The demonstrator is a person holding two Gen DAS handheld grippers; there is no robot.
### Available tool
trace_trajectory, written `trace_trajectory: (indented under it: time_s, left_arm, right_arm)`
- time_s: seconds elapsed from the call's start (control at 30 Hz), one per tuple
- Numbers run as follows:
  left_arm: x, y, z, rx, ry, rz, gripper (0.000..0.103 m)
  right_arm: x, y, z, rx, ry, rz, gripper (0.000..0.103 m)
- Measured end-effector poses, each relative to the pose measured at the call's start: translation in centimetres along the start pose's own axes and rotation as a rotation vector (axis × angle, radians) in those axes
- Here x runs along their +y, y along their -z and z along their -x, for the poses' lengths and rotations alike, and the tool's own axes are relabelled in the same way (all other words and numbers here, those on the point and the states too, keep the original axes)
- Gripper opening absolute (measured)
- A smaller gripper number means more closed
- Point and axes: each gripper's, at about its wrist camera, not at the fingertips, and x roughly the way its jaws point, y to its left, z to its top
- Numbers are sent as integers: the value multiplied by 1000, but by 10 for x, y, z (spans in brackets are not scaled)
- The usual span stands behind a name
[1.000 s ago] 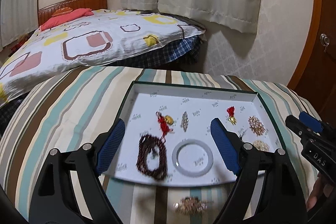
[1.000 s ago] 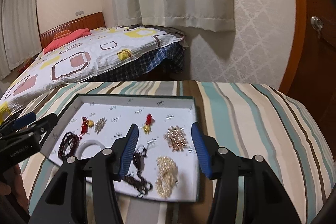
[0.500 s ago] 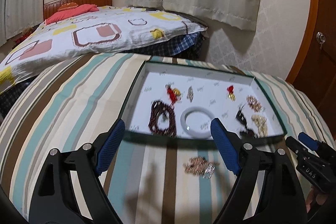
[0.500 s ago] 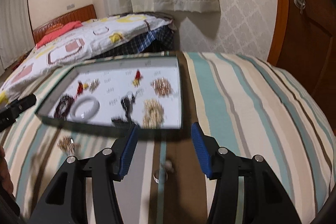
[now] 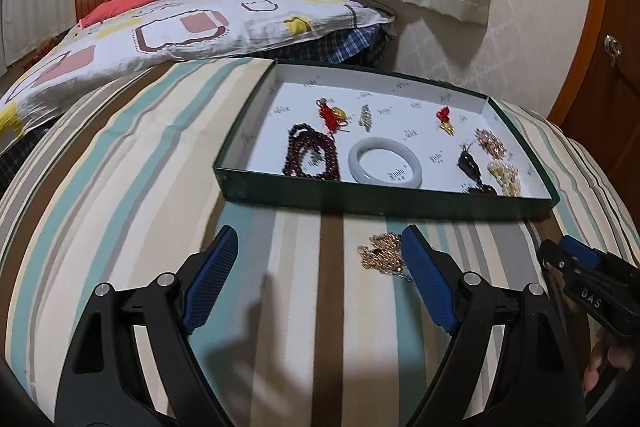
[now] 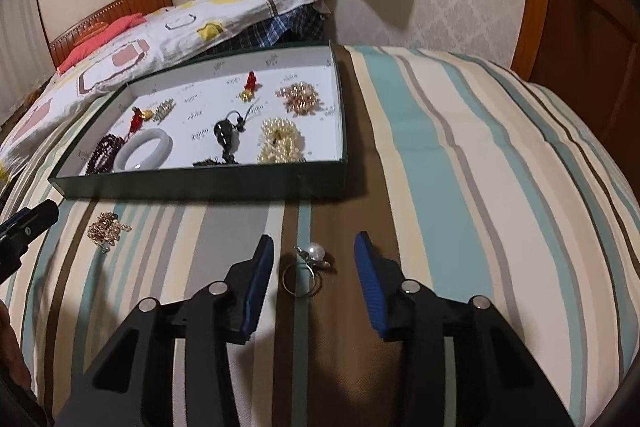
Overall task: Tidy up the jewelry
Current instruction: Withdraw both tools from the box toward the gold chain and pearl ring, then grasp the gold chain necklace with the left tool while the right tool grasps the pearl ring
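- Tray (image 5: pixel 384 201): a shallow dark-green box lid with a white floor, lying on the striped cover (image 5: pixel 120 163) beyond both sets of jaws; most of the jewelry already lies in it, so I judge the sorting far along
- In the tray, biggest first: dark bead string (image 5: pixel 310 157), pale bangle (image 5: pixel 385 161), pearl cluster (image 6: pixel 280 141), rose-gold cluster (image 6: pixel 299 98), black pendant (image 6: pixel 225 135), two red tassel charms (image 5: pixel 330 115) and a small silver piece (image 5: pixel 364 115)
- Two pieces are left outside, both on the cover short of the tray's near wall
- Gold chain (image 5: pixel 382 253): just ahead of the left gripper (image 5: pixel 316 279), beside the tip of its right-hand finger and outside the gap; these jaws stand wide apart with nothing between them
- Pearl ring (image 6: pixel 308 269): lying between the fingers of the right gripper (image 6: pixel 314 281), nearer the left-hand finger; these jaws have just been narrowing, yet neither pad touches the ring, so it is not gripped
- I judge the step in hand to be picking up the ring, with the chain to follow
- Writing: "DAS" in pale letters on the right gripper's body in the left wrist view; small grey words repeat over the tray floor, too small to read surely
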Motion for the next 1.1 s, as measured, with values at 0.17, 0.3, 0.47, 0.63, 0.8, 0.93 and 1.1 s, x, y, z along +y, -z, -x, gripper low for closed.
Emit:
trace_trajectory:
  time_s: [0.17,0.3,0.47,0.63,0.8,0.93,1.1]
  left_arm:
    - [-5,1,-4,11,13,-10,82]
    - [-9,3,-7,24,27,-15,82]
    - [-18,4,-14,46,49,-29,82]
    - [-24,3,-29,99,63,-36,80]
    - [-29,3,-41,139,62,-56,74]
    - [-32,2,-43,140,54,-76,66]
    - [-33,2,-41,133,88,-100,36]
  right_arm:
    - [2,2,-1,18,-4,15,24]
    - [4,2,1,14,-15,22,24]
    - [13,3,3,7,-45,42,24]
    - [17,3,5,7,-71,48,24]
    - [16,2,3,9,-83,38,24]
    - [16,2,3,11,-90,33,24]
    - [16,3,2,15,-97,27,24]
